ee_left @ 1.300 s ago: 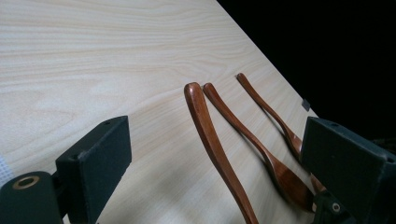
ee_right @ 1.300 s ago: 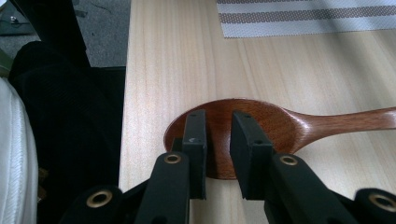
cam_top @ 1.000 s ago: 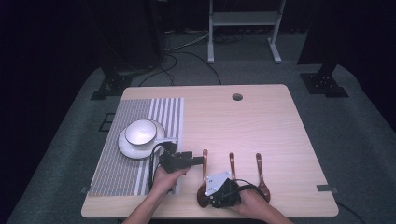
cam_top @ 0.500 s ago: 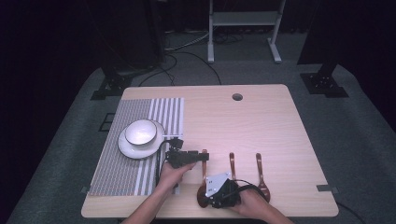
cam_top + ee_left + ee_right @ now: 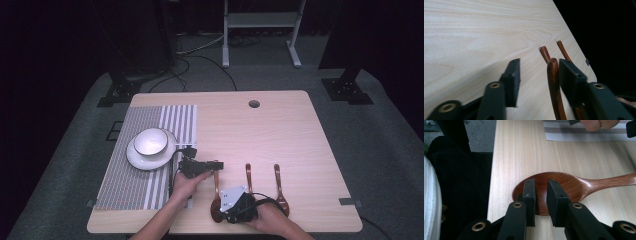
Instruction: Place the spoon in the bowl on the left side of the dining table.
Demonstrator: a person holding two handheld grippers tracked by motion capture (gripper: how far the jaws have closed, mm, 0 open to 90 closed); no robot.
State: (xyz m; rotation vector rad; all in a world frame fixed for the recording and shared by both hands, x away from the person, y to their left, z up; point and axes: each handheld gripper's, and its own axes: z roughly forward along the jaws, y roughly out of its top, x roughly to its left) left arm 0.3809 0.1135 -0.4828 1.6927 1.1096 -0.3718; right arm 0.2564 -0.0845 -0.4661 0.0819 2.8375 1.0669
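with the right gripper (image 5: 540, 202) fingers pressed together on the leftmost spoon's (image 5: 216, 196) bowl on the table (image 5: 280, 130) and the left gripper (image 5: 537, 80) fingers just closing, one pad touching its handle tip, the handle risked squirting free and skidding.

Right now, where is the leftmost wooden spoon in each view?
High view: leftmost spoon, near the table's front edge, left of two other spoons.
Left gripper view: its handle, bottom centre-right.
Right gripper view: its bowl, centre.
Shared landmark: light wooden table.
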